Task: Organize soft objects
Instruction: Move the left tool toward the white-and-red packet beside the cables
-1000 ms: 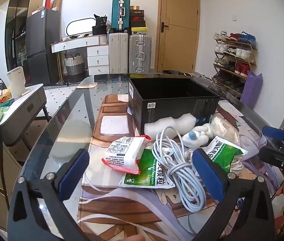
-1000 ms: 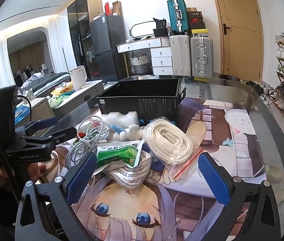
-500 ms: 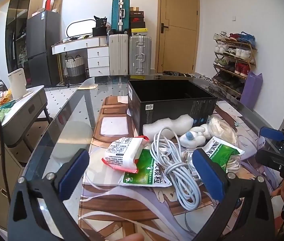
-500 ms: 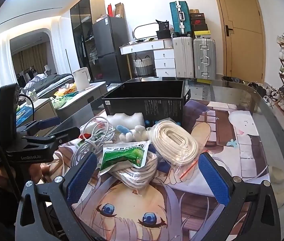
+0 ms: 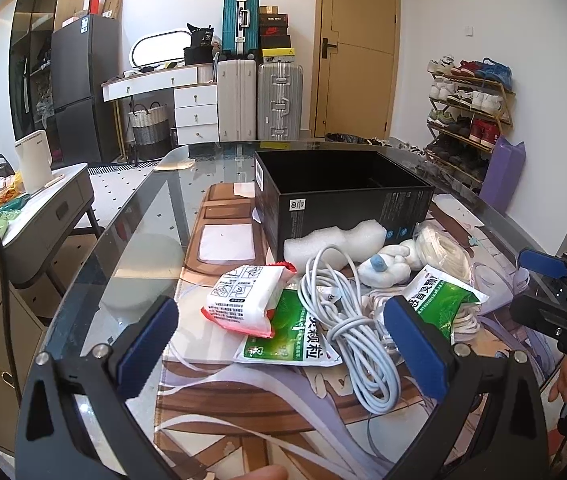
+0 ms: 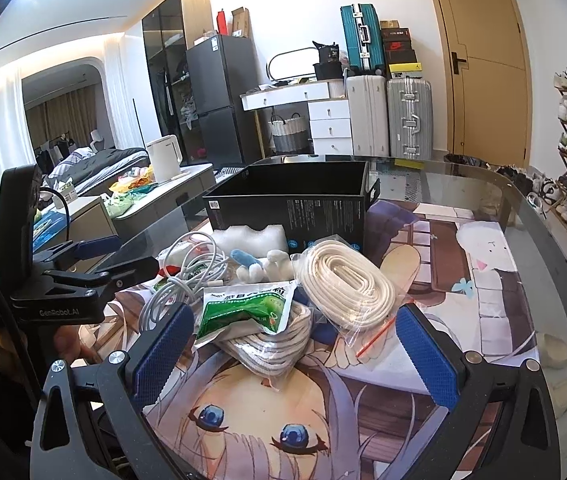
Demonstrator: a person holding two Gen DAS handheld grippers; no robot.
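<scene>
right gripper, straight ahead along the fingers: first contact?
Probably the green packet lying on a bagged rope coil, centred between the open right gripper fingers. Depth is uncertain; the bagged white rope coil sits just right.

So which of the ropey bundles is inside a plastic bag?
The thick cream rope coil beside the black box sits in a clear zip bag. The grey cable bundle lies bare on the mat, with no bag.

The green packet [image 6: 243, 312] is covering most of a bagged rope coil [image 6: 267, 344]. Under the grey cable [image 5: 347, 320], part of the flat green sachet [image 5: 287, 340] is hiding. The foam piece [image 5: 335, 240] is blocking the black box's [image 5: 343, 200] lower labels, whose small print is staying unreadable.
</scene>
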